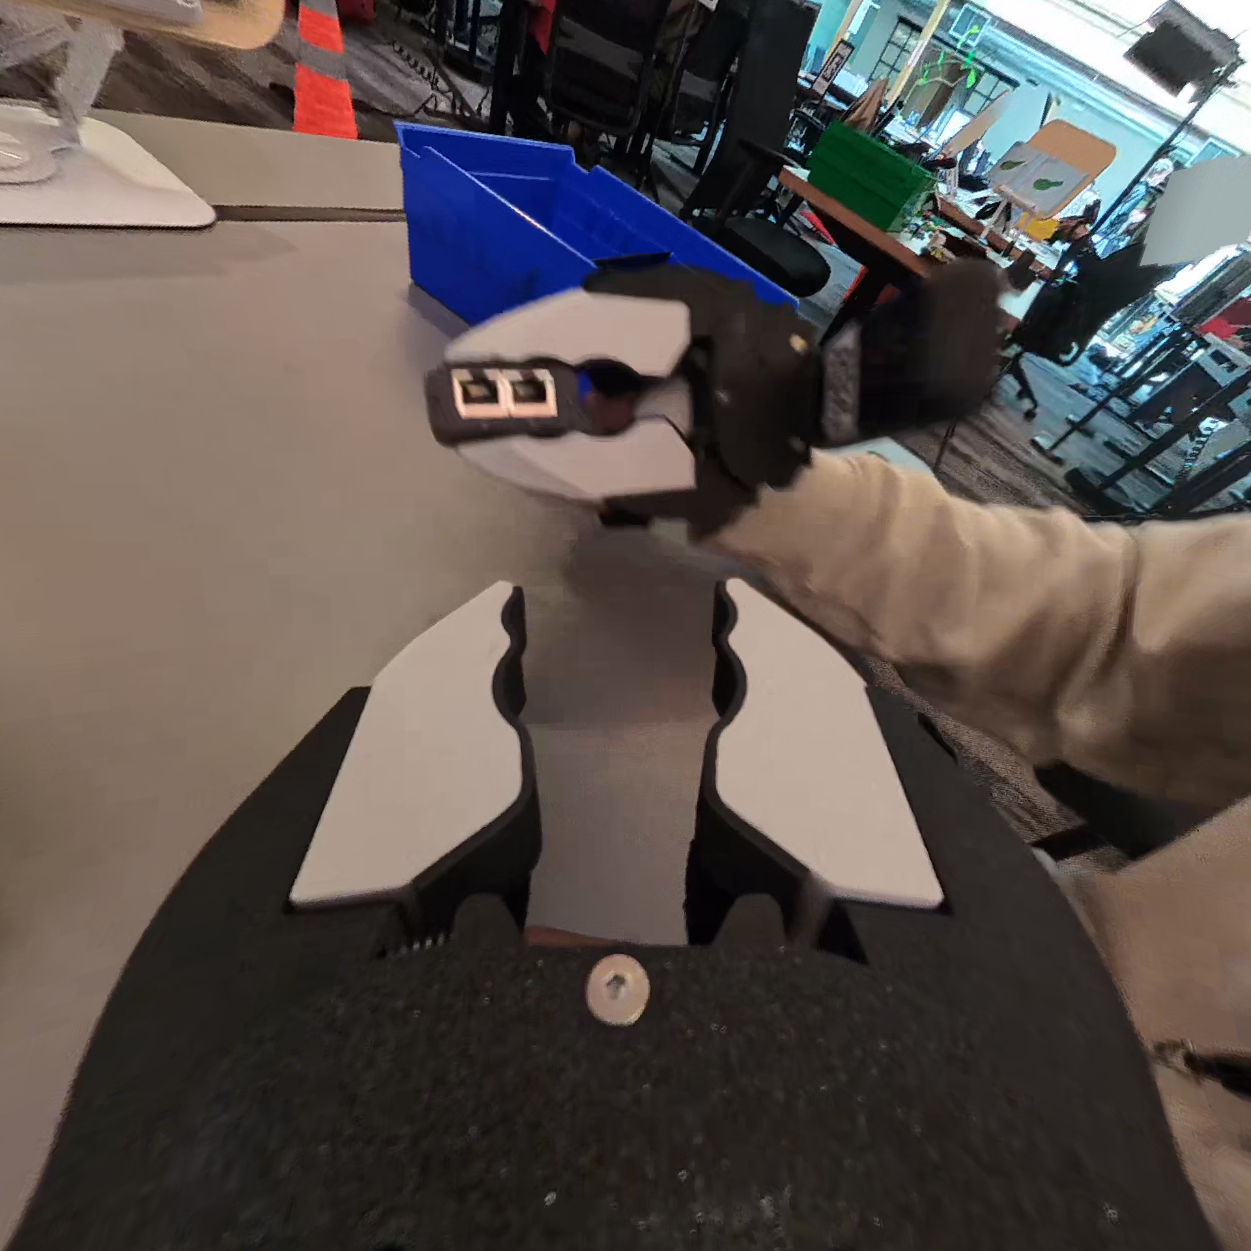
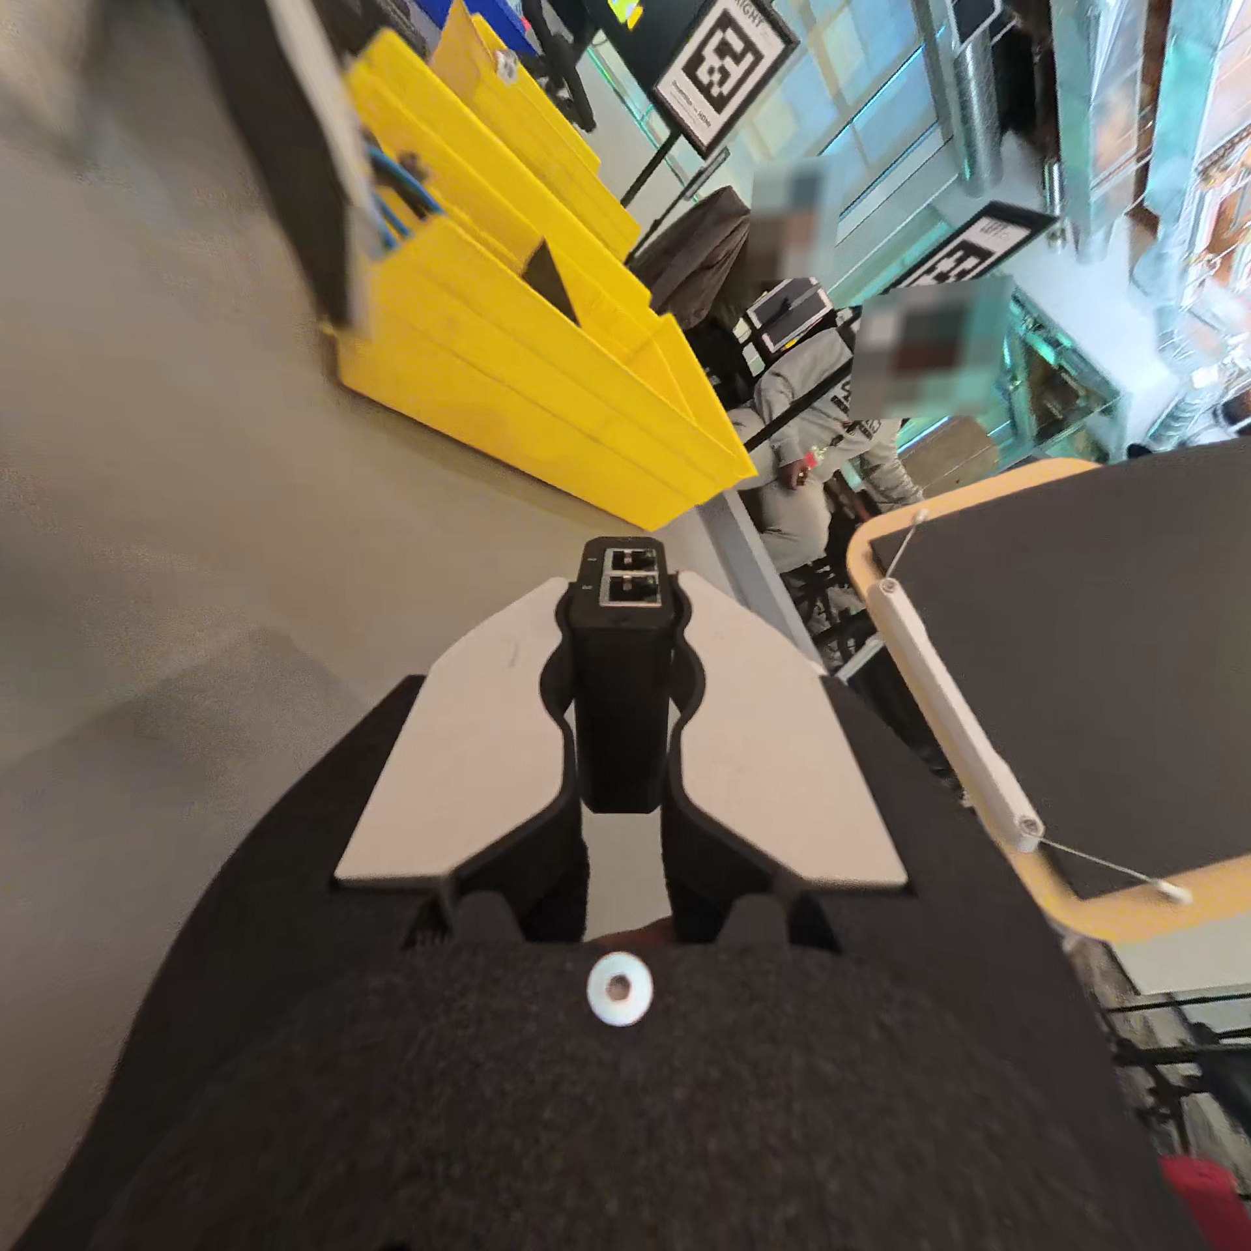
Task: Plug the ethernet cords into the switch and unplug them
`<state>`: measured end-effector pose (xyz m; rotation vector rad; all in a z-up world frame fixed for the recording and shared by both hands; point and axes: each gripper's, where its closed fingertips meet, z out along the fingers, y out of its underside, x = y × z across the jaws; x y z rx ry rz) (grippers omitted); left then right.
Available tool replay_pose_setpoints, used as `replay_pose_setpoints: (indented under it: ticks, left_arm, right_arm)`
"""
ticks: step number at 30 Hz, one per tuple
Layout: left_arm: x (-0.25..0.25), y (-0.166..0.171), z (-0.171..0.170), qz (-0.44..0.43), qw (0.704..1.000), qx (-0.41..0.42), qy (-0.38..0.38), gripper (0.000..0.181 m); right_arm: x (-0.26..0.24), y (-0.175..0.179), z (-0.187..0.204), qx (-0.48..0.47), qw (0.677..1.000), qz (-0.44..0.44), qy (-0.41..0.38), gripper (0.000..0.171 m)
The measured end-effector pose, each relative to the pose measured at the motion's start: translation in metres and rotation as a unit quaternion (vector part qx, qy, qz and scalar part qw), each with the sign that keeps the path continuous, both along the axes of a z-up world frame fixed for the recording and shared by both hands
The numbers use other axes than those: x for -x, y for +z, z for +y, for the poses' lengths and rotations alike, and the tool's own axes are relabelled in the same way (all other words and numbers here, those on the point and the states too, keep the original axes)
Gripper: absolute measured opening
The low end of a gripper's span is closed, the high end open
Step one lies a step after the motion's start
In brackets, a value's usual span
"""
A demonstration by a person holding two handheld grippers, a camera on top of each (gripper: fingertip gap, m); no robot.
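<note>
Two handheld grippers, each with a black body and a pair of pale grey fingers. One small black box-shaped ethernet switch [image 2: 619,677], slim and long, with two ports side by side in its front end, each port framed in light metal. No ethernet cord plugged into either port.

Right gripper [image 2: 619,629] pinching the switch between its fingers, jaws pressed against the two long sides, port end poking out just past the fingertips. In the left wrist view, same right gripper [image 1: 521,399] turned on its side in mid-air above the grey tabletop [image 1: 169,474], fingers one over the other, the switch [image 1: 497,399] clamped between them with both ports facing the camera. Beige sleeve [image 1: 948,623] behind it.

Left gripper [image 1: 616,609] spread apart, nothing between its fingers, only bare table showing through the gap, set below and in front of the held switch and apart from it.

One blue plastic bin [image 1: 541,230] on the table beyond the right gripper, its inside hidden from here. Several yellow plastic bins [image 2: 528,352] nested or set close together in the right wrist view, exact count unclear; blue cables [image 2: 396,203] showing beside them, blurred. One orange cone with grey bands [image 1: 323,74] past the table's far edge.
</note>
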<state>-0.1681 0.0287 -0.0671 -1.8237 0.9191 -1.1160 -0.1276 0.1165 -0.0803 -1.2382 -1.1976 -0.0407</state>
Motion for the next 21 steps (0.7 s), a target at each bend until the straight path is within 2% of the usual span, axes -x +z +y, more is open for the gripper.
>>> replay_pose_setpoints:
  ticks: [4, 7, 8, 12, 18, 21]
  left_arm:
    - [0.039, -0.017, -0.013, 0.019, 0.999, -0.028, 0.021, 0.047]
    - [0.069, -0.03, -0.024, 0.035, 0.997, -0.049, 0.051, 0.046]
    - [0.08, -0.034, -0.027, 0.035, 0.996, -0.051, 0.065, 0.046]
    - [0.114, -0.052, -0.023, 0.067, 0.991, -0.022, 0.115, 0.047]
    - [0.131, -0.059, -0.015, 0.076, 0.989, -0.008, 0.123, 0.05]
    - [0.143, -0.062, -0.006, 0.077, 0.985, 0.006, 0.155, 0.05]
  right_arm:
    - [-0.01, -0.019, 0.053, -0.047, 0.999, -0.022, -0.009, 0.024]
    - [-0.008, -0.038, 0.072, -0.091, 0.995, -0.048, -0.007, 0.024]
    - [-0.005, -0.042, 0.071, -0.102, 0.992, -0.072, 0.002, 0.024]
    - [0.0, -0.034, 0.061, -0.132, 0.989, -0.057, 0.025, 0.024]
    - [0.0, -0.028, 0.051, -0.134, 0.989, -0.036, 0.041, 0.024]
    - [0.001, -0.031, 0.054, -0.133, 0.989, -0.046, 0.036, 0.024]
